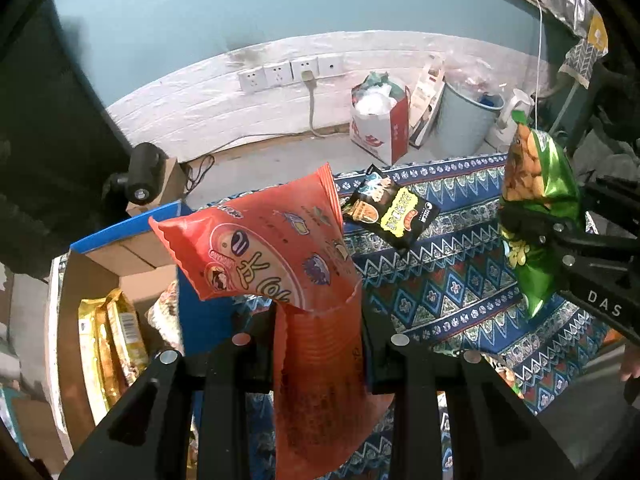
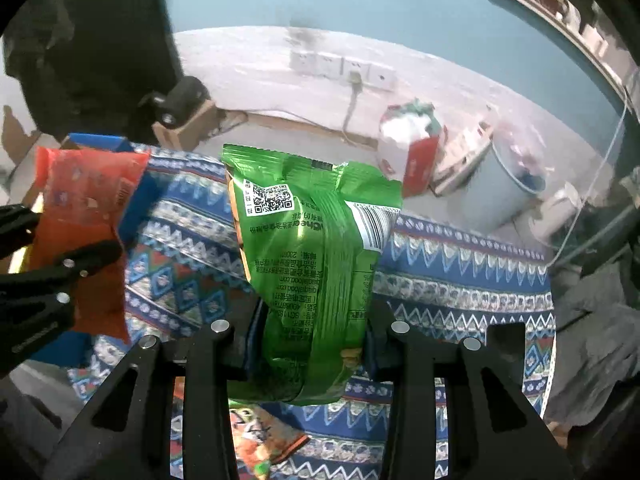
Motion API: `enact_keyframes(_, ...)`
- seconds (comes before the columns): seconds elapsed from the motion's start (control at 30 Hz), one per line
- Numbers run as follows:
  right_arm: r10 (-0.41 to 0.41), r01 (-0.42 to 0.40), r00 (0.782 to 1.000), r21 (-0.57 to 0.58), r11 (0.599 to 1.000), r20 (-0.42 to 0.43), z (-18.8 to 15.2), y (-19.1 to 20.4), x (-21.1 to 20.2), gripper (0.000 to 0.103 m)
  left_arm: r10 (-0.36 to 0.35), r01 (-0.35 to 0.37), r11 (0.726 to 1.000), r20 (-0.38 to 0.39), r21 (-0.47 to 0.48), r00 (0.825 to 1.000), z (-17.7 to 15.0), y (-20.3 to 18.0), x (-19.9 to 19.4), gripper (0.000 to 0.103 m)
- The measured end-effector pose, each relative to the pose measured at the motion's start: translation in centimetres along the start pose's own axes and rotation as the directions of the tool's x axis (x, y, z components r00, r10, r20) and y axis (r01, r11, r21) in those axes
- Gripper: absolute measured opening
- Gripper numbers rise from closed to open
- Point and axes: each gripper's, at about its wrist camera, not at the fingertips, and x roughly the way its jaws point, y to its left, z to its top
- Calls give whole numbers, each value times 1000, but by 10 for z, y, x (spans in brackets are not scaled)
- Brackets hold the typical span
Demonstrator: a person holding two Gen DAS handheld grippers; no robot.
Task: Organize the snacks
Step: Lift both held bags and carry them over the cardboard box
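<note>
The left gripper [image 1: 318,344] was clamped on the lower part of an orange snack bag [image 1: 264,248], held up above the patterned cloth [image 1: 440,280] that covered the counter. The right gripper [image 2: 310,338] was clamped on a green snack bag [image 2: 312,240], also lifted clear of the cloth. A black and yellow snack packet [image 1: 390,210] lay on the cloth between the two. To the left stood an open cardboard box [image 1: 100,272] with gold packets [image 1: 112,340] inside.

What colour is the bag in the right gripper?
Green bag, shiny, with a white barcode patch and QR code; it shows best in the right wrist view.
</note>
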Motion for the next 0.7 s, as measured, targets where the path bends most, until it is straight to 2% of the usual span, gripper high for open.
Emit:
enact_keyframes(0.37,42,-35,995,-73,997,96,16,39,-36,37,22,-21,1000,74,-19,997,-19,33,-40,31)
enact_keyframes(0.7,103,-86,987,-142,986,120,28,81,-43,37,51,-44,996,107,-71,993,-34,68,-60,31)
